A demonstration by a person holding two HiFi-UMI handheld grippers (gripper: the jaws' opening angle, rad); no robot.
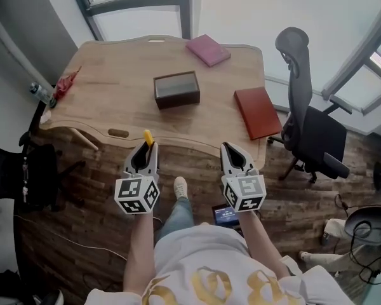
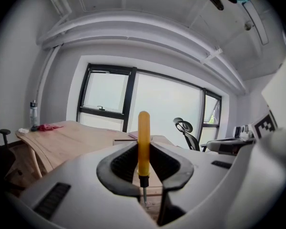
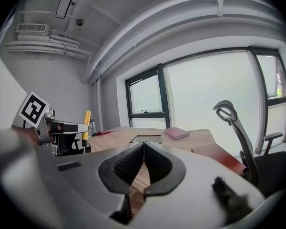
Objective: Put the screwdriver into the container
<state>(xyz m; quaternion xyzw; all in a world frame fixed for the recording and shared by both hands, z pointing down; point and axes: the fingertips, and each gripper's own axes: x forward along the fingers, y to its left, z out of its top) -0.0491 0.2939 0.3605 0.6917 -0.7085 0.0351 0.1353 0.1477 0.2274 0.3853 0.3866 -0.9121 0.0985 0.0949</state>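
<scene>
A yellow-handled screwdriver (image 1: 148,136) stands upright between the jaws of my left gripper (image 1: 145,152), which is shut on it just in front of the table's near edge. In the left gripper view the handle (image 2: 143,142) rises above the pads and the metal tip points down. The container (image 1: 176,89), a dark open box, sits on the middle of the wooden table (image 1: 108,84), farther off than both grippers. My right gripper (image 1: 232,152) hovers beside the left one at about the same height. Its jaws meet with nothing between them (image 3: 143,149). It also sees the container (image 3: 145,138).
A pink book (image 1: 207,49) lies at the table's far edge and a red book (image 1: 257,112) at its right edge. A black office chair (image 1: 305,119) stands to the right. A bottle (image 1: 42,94) and a red cloth (image 1: 65,83) are at the left corner.
</scene>
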